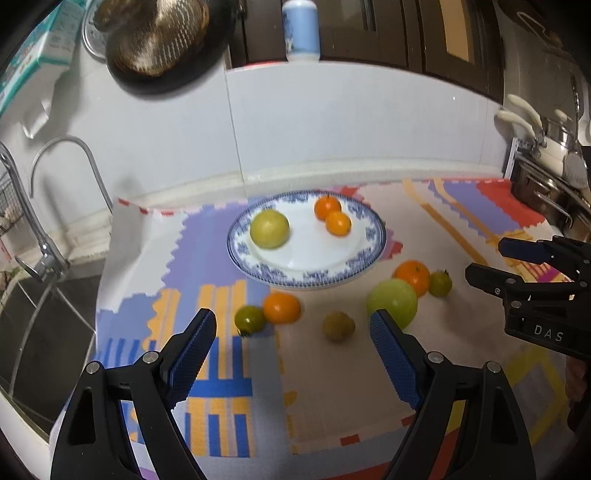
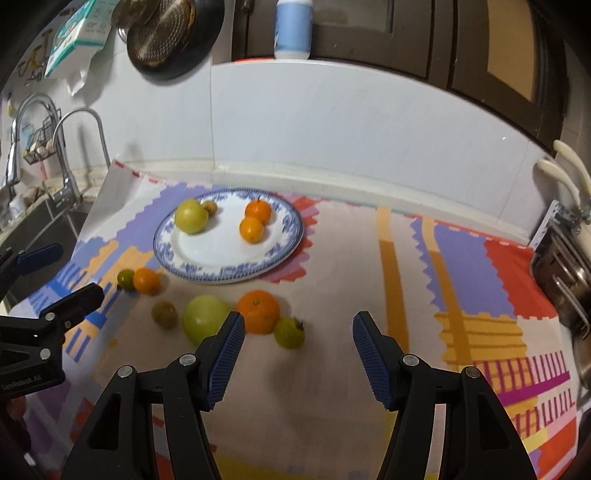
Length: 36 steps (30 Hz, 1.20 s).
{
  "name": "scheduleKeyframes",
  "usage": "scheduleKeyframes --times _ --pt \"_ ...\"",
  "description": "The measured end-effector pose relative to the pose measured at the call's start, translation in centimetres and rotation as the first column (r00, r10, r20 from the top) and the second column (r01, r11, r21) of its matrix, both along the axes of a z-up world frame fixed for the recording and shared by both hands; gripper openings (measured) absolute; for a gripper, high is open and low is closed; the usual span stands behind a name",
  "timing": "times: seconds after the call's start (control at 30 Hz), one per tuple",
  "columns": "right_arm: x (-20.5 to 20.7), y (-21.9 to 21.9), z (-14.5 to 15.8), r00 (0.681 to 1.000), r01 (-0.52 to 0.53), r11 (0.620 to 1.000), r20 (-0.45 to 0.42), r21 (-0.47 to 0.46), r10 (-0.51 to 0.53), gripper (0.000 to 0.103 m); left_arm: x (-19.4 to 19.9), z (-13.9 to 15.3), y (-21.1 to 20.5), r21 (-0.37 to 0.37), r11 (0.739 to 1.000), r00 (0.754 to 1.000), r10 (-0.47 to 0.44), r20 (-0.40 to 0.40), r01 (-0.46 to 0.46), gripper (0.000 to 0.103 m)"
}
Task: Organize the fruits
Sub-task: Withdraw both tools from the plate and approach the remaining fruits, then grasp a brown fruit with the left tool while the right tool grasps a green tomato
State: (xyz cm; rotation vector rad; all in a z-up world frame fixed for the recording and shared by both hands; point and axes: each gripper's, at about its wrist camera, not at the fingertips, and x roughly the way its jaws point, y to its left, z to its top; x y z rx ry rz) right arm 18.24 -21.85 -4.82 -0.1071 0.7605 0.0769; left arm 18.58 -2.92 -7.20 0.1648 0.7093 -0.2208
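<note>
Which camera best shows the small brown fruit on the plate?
The right wrist view: the small brown fruit shows clearly behind the yellow-green apple on the plate. In the left wrist view that apple hides it completely.

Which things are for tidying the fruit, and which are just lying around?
For the job:
plate
oranges on plate
loose green apple
loose orange
left tool
right tool

Just lying around:
tap
blue bottle
pan

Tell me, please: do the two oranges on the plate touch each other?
Touching, it seems. In the right wrist view the rear orange and the front orange on the plate overlap with no white between them; the left wrist view shows the same.
</note>
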Motion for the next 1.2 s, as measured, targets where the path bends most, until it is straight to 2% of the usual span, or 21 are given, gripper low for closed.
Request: scheduleKeyframes --times 0.53,0.7,1.03,1.2 --pt "2.7 -0.7 -4.1 0.994 -0.024 1.0 -0.11 0.014 0.026 0.061 2.9 -4.5 -1.6 0.025 0.997 0.991 -0.074 -0.112 0.077 0.085" --pt "3.7 -1.0 -4.8 0.991 -0.024 1.0 -0.132 0.019 0.026 0.058 4.2 -5.3 -2.0 0.008 0.996 0.984 -0.083 -0.16 0.086 0.077" --pt "5.1 -1.5 -5.7 0.985 -0.038 0.997 -0.163 0.066 0.048 0.045 5.4 -5.6 -2.9 0.004 0.995 0.982 -0.102 -0.157 0.104 0.068" --pt "5.3 -1.5 -5.8 0.984 -0.047 0.995 -0.167 0.086 0.061 0.041 5.4 -5.7 -3.2 -0.009 0.991 0.976 -0.133 -0.175 0.133 0.052"
